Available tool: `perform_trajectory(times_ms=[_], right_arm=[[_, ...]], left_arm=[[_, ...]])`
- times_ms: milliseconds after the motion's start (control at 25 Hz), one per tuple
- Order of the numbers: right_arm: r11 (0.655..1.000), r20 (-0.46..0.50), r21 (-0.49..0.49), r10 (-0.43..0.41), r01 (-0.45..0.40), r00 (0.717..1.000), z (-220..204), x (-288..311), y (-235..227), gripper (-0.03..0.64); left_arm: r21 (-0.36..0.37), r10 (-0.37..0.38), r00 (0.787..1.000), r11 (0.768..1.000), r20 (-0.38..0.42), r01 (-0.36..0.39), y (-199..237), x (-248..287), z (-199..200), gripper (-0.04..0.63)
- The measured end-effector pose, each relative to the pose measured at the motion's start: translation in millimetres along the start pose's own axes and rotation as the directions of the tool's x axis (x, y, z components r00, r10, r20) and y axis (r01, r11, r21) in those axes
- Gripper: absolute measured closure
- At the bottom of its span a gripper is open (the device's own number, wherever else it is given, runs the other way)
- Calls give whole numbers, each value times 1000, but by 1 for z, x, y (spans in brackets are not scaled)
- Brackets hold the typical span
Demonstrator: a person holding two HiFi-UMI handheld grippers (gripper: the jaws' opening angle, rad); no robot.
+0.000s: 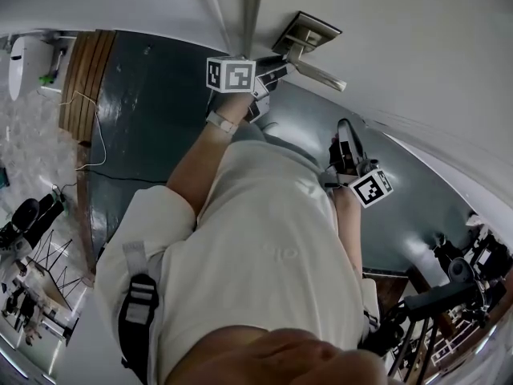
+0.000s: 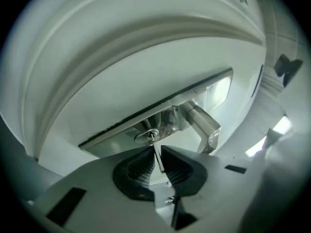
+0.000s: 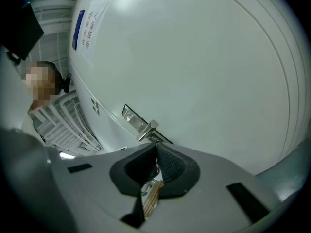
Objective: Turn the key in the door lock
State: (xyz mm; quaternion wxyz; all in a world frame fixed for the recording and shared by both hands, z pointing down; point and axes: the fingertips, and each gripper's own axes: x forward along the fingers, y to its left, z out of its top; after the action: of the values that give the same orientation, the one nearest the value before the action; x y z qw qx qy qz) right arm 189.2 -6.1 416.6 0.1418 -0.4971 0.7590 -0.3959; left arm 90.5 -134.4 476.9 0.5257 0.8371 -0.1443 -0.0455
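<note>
pinching the thin silver metal key (image 2: 154, 144) by its flat end, the left gripper (image 2: 157, 155) has its ribbed black pads clamped on it. the key's other end sits in the round silver lock cylinder (image 2: 147, 136). the turn looks begun rather than finished, though i cannot tell how far the lock has gone.

to do it well, i would roll the wrist about the key's own line. i would keep the gripper square to the cylinder so the thin blade is not bent sideways, and hold the pinch firm so the pads do not slip round the metal.

just beside the cylinder, on the same brushed steel lock plate (image 2: 167, 123), stands the silver lever door handle (image 2: 201, 123). it is close enough to foul the gripper's body if the roll goes wide. behind them is the white panelled door (image 2: 136, 57).

the right gripper (image 3: 156, 148) is apart from the lock, its jaws pressed together on nothing, and looks idle.

below, a dark grey glossy floor (image 1: 152, 119) runs to a band of brown wooden planks (image 1: 80, 79), with a thin white cable (image 1: 101, 135) trailing across. black equipment on stands (image 1: 32, 215) sits at the room's edge.
</note>
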Motion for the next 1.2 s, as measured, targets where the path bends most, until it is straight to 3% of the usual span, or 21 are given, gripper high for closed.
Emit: perform_trajectory(times_ms=[80,160,240,360,640,800,960,1040,1200], right_arm=[[1000,6,5,4,-4,1000,-4,-5,1,594],[1000,10,10,6,-6,1000,-6,-7,3,595],[1000,12,14,10,-11,1000,-8,-9,5,594],[1000,15,21,19,-19,1000,-9,-9,7,594],[999,9,28,46,-46,999,-12,-10,3,595],[998,2,29,63,-63,998,-16,-12,-2,594],[997,-8,32,77,-76,997,-9,-13,-6,594],[996,-11,33,82,-82,997,-7,-14,-10,595],[995,-25,26,96,-96,995,-22,-14,-18,594]], left_arm=[[94,81,997,992,-6,-80,5,-4,-2,552],[206,178,984,963,-5,-173,6,-10,1,551],[315,276,961,914,-21,-255,5,-16,-1,546],[422,377,926,843,-21,-334,6,-20,-2,543],[572,524,851,692,21,-440,14,-25,-5,538],[659,605,792,563,82,-499,25,-27,-8,539],[707,658,738,452,147,-544,26,-26,-1,540],[739,694,695,367,186,-564,28,-25,-1,540],[796,752,597,166,280,-582,44,-34,-11,540]])
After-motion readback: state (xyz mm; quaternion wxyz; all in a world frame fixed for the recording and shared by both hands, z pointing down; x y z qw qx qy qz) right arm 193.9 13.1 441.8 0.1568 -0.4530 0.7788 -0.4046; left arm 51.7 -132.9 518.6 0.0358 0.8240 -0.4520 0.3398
